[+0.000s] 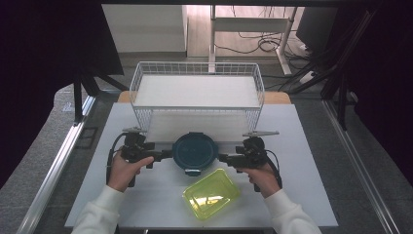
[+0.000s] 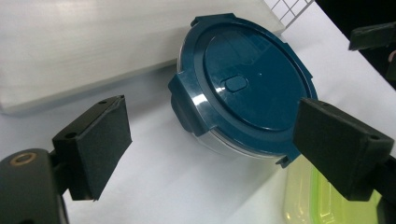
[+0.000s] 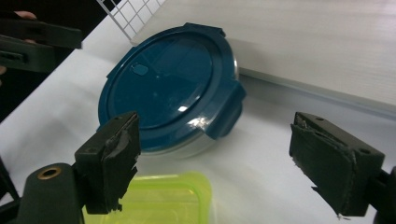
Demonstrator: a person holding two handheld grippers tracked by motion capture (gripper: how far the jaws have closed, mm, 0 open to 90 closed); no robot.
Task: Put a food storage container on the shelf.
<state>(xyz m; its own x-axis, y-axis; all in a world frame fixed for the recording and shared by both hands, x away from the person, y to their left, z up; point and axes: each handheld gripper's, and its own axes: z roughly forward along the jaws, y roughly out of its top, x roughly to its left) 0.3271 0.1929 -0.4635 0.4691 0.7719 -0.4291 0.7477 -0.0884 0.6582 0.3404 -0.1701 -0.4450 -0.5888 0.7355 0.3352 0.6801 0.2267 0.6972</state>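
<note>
Round blue-lidded container (image 1: 195, 151) is seen on the worktop (image 1: 302, 146), lid latched, between left gripper (image 1: 165, 154) and right gripper (image 1: 223, 157); both jaws spread, nothing gripped. Grasp apparently not yet made

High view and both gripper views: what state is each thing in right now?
Round blue container: lid on, latches down, upright on the table.
Yellow-green container: lying flat on the table; lidded or not, cannot tell.
Wire basket: upright, nothing in it.
Left gripper: open, beside the round container.
Right gripper: open, opposite side.
</note>
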